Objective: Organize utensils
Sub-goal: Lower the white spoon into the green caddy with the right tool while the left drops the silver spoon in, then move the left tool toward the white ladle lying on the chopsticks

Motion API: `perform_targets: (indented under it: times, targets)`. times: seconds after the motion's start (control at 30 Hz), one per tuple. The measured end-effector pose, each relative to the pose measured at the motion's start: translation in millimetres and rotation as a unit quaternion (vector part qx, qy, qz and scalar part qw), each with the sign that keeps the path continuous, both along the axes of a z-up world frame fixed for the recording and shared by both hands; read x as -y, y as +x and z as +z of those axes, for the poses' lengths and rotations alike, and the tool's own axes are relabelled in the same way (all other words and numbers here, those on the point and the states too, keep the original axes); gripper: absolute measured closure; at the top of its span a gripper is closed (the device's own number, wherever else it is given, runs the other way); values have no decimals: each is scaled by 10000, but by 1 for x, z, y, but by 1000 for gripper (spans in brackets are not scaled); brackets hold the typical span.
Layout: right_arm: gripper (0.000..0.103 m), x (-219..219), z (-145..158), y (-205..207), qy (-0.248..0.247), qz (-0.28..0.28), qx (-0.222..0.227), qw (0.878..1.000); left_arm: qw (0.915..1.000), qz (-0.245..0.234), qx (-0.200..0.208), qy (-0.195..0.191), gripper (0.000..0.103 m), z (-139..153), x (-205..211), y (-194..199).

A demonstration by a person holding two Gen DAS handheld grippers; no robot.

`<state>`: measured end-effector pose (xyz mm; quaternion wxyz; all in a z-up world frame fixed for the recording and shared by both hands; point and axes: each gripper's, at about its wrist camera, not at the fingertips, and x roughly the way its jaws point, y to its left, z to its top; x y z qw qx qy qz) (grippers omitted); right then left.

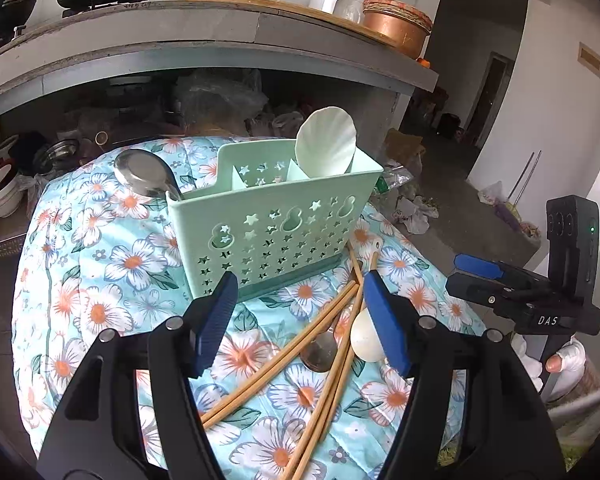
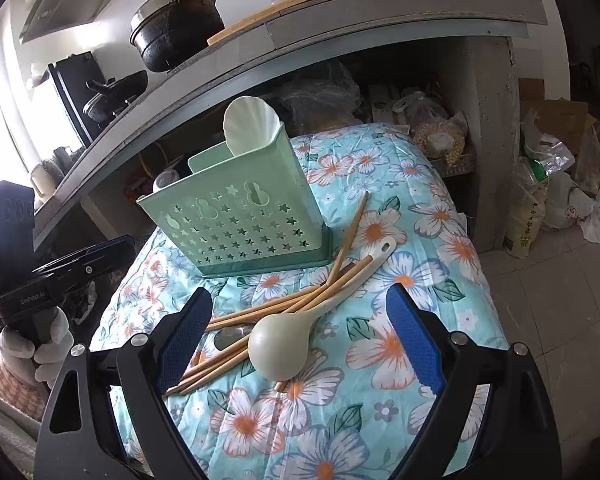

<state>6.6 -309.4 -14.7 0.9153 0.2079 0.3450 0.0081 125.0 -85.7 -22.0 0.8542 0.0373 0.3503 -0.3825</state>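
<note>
Blue-padded fingers (image 1: 216, 320) of the left claw (image 1: 300, 320) stand apart and grip nothing; between them on the floral quilt (image 1: 112, 264) lies a loose heap of bamboo chopsticks (image 1: 300, 332). A small metal spoon (image 1: 319, 351) lies under the sticks, and a cream ladle (image 1: 366, 340) rests bowl-down just beside the right-hand pad. The right claw (image 2: 300, 340) is spread wide and empty too, hovering over the same heap, with the ladle's round bowl between its pads but untouched. Beyond the heap stands the mint-green utensil caddy (image 1: 276, 224), upright on the quilt, star holes in its front wall. A white shell-shaped scoop (image 1: 326, 142) stands in its right compartment. A steel ladle (image 1: 142, 172) leans at its left end.
</note>
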Motion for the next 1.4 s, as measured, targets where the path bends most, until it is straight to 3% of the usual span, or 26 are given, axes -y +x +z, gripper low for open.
perform_targets:
  times: [1.4]
  targets:
    - [17, 6, -10, 7, 46, -104, -144, 9998, 9996, -57, -10, 278, 39, -15, 13, -3]
